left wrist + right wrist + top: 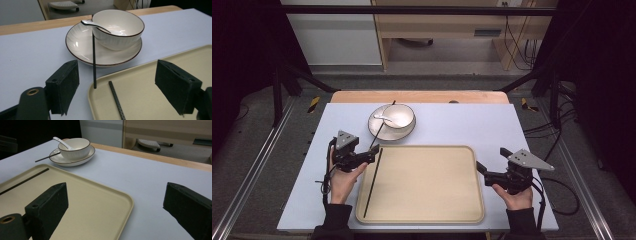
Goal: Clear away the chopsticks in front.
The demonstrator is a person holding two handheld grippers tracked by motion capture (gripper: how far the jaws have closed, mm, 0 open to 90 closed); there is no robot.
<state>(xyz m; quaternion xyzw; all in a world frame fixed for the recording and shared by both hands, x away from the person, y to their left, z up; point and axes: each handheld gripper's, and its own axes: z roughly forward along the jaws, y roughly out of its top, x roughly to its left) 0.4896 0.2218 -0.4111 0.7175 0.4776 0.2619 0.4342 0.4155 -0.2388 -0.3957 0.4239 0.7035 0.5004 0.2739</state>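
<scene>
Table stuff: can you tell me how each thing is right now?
White ceramic bowl: upright on the plate, spoon inside.
White ceramic spoon: leaning on the bowl's rim.
White round plate: flat on the table.
One black chopstick: flat in the beige tray.
Other black chopstick: resting across the plate.
Left gripper: open, empty.
Right gripper: open, empty.

This looks like a lab or a recording rig set up in an office-like room. The pale worktop (472, 125) stands inside a frame of black metal struts (412, 10), with aluminium rails (254, 165) on the grey floor at either side. Loose black cables (517, 45) trail across the floor, and yellow-black hazard tape (313, 104) marks it. Behind stand a light wooden desk (437, 25) and a chair's castor base (63, 5).
</scene>
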